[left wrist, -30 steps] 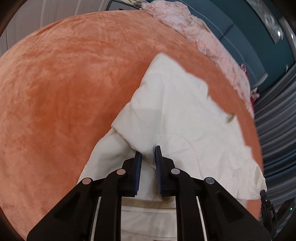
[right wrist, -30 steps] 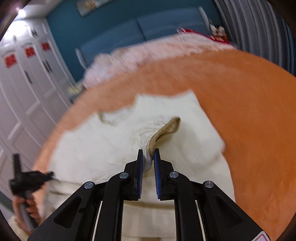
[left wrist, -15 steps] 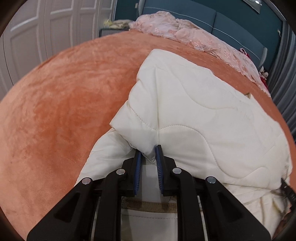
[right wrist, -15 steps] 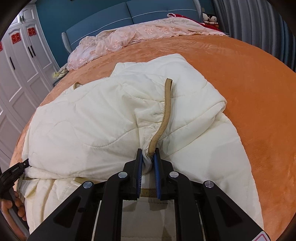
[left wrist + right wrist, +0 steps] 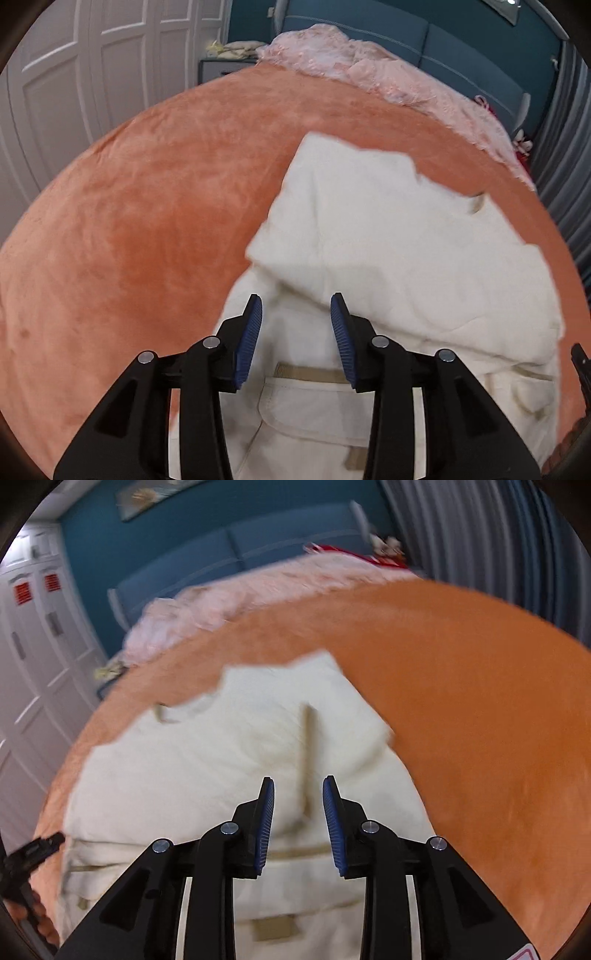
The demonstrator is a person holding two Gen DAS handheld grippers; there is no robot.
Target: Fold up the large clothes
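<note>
Right wrist view alone, tan strap [image 5: 308,753] on cream coat [image 5: 207,760]

I had both grippers pinched on the cream quilted jacket [image 5: 406,251] half a second ago; now both have let go. My left gripper [image 5: 296,306] has just been opening, and the folded corner it clamped now lies beyond the blue pads [image 5: 251,332], toward 12 o'clock, with nothing pressed between them. My right gripper [image 5: 298,788] has just been opening too: the tan strap [image 5: 308,746] it gripped lies flat on the jacket [image 5: 207,760], running toward 12 o'clock from the gap, untouched. Both views have pulled back from the fold, and more of the orange bedspread [image 5: 147,229] shows around the jacket.
</note>
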